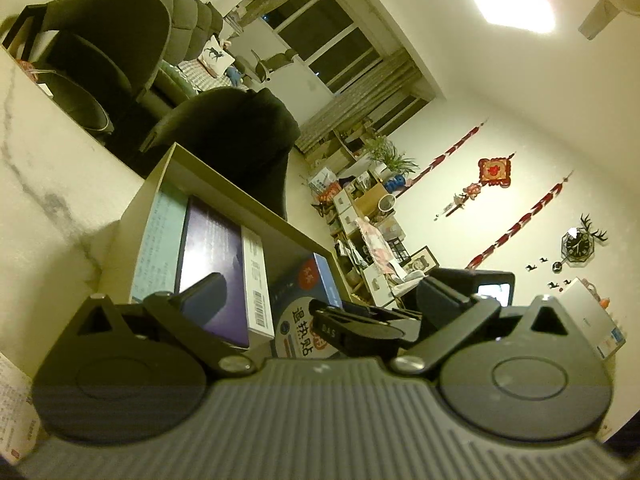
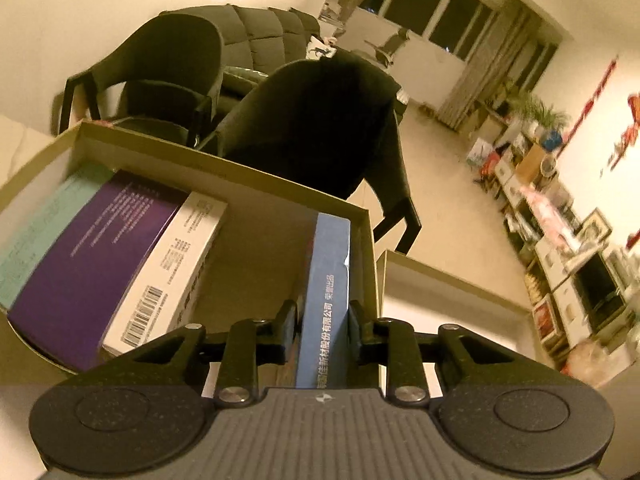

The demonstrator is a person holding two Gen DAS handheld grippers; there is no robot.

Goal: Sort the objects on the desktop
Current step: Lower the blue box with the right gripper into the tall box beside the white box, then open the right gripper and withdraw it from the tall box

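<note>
An open cardboard box (image 2: 224, 168) holds a teal box (image 2: 36, 224), a purple box (image 2: 88, 248) and a white barcoded box (image 2: 168, 268) side by side. My right gripper (image 2: 322, 320) is shut on a blue box (image 2: 326, 280) standing on edge against the cardboard box's right wall. In the left wrist view the same cardboard box (image 1: 248, 196) shows the teal (image 1: 160, 240), purple (image 1: 212, 264), white (image 1: 258, 284) and blue (image 1: 304, 312) boxes. My left gripper (image 1: 320, 292) is open and empty, just in front of the cardboard box. The right gripper's black body (image 1: 360, 324) reaches in from the right.
Two dark chairs (image 2: 320, 120) stand behind the table. A second cardboard box or lid (image 2: 440, 284) lies to the right of the first. The white marble tabletop (image 1: 52, 160) extends left. Printed paper (image 1: 16, 408) lies at the lower left.
</note>
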